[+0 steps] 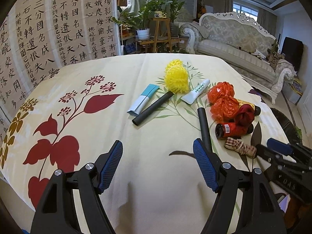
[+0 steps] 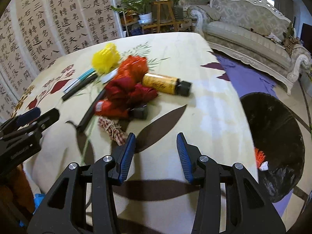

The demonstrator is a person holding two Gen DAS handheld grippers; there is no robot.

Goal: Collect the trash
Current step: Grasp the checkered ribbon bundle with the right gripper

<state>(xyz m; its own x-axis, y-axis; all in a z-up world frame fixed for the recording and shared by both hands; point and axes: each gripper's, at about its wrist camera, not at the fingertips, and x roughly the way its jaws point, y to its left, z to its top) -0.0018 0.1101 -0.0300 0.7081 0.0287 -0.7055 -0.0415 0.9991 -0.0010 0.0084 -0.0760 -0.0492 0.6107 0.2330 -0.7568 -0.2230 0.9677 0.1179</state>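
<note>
Floral tablecloth [image 1: 148, 185] (sofa [image 1: 234, 39] behind).

Motion blur smears the red cloth [image 2: 124, 91]; the bin [image 2: 276, 128] runs off-frame.

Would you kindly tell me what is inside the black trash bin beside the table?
Inside the black trash bin: an orange net scrap, a white scrap and crumpled black liner. The bottom is hidden.

Two low wrist views across one table [image 1: 136, 156], shared trash pile [image 2: 124, 93] between.
</note>
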